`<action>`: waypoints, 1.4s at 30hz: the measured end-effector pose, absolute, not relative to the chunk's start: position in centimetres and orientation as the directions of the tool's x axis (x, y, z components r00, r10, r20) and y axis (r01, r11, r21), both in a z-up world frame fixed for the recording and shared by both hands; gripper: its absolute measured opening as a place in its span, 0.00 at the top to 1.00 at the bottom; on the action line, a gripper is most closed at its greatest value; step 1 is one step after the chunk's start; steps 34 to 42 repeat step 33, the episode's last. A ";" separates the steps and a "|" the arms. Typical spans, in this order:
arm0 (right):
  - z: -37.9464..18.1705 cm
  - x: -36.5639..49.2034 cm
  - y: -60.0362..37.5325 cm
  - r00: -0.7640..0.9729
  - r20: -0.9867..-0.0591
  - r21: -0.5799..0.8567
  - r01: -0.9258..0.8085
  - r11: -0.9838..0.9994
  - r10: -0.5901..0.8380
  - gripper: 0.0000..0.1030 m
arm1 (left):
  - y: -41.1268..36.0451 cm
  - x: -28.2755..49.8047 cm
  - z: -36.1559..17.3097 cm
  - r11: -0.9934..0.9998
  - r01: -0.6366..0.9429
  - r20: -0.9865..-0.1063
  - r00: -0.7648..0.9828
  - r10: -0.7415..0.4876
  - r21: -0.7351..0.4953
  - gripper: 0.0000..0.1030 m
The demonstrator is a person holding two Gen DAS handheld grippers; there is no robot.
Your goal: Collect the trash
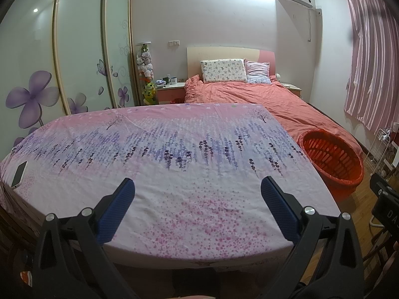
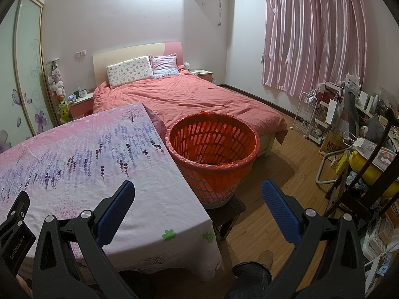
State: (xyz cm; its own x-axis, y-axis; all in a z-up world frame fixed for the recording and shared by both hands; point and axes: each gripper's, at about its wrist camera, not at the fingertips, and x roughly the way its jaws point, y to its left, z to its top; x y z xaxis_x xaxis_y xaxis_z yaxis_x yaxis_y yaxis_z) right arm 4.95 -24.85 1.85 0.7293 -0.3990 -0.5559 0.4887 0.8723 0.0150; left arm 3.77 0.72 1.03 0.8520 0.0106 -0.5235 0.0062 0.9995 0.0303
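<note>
An orange slotted waste basket [image 2: 212, 149] lined with a red bag stands on a dark stool at the right edge of the table; in the left wrist view the basket [image 1: 331, 160] is at the right. It looks empty inside. My left gripper [image 1: 198, 186] hangs open over the near part of the table's floral cloth [image 1: 174, 149], nothing between its blue pads. My right gripper [image 2: 199, 188] is open too, held above the table's near right corner, just short of the basket. No loose trash shows on the cloth.
A white phone [image 1: 19, 173] lies at the table's far left edge. Beyond the table is a bed [image 2: 179, 99] with a salmon cover. A cluttered desk, chair and wire racks [image 2: 349, 129] fill the right side. Wood floor [image 2: 281, 174] lies between. A person's knee [image 2: 251, 279] shows below.
</note>
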 end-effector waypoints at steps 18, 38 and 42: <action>1.1 5.0 -24.8 0.727 -0.561 0.012 0.485 0.875 -0.395 0.02 | 0.8 3.8 0.9 1.000 0.008 -0.524 0.852 0.009 0.031 0.04; 1.3 5.2 -24.9 0.727 -0.563 0.011 0.483 0.876 -0.393 0.02 | 1.3 3.8 0.9 0.999 0.018 -0.513 0.858 0.001 0.032 0.04; 1.3 5.2 -24.9 0.727 -0.563 0.011 0.483 0.876 -0.393 0.02 | 1.3 3.8 0.9 0.999 0.018 -0.513 0.858 0.001 0.032 0.04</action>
